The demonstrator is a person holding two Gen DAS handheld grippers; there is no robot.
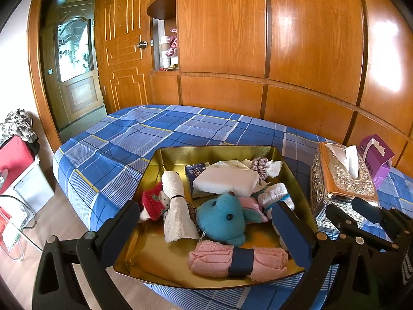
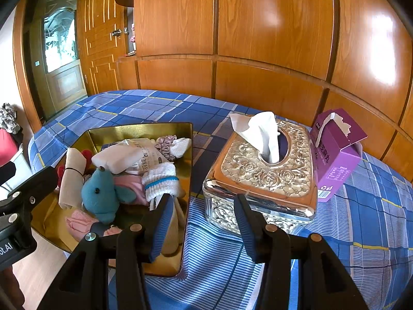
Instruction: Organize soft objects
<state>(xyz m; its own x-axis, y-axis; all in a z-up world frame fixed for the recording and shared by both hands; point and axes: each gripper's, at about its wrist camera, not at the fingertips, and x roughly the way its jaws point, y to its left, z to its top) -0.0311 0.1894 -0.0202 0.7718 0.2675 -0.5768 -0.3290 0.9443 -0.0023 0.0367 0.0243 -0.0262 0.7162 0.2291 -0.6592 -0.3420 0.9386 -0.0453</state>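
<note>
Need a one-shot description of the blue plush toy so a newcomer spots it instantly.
On the blue plaid bed sits a gold metal tray, left of the ornate silver tissue box. The blue plush toy lies near the tray's middle, just behind a rolled pink towel. It is the only teal, furry thing there, with black bead eyes.
</note>
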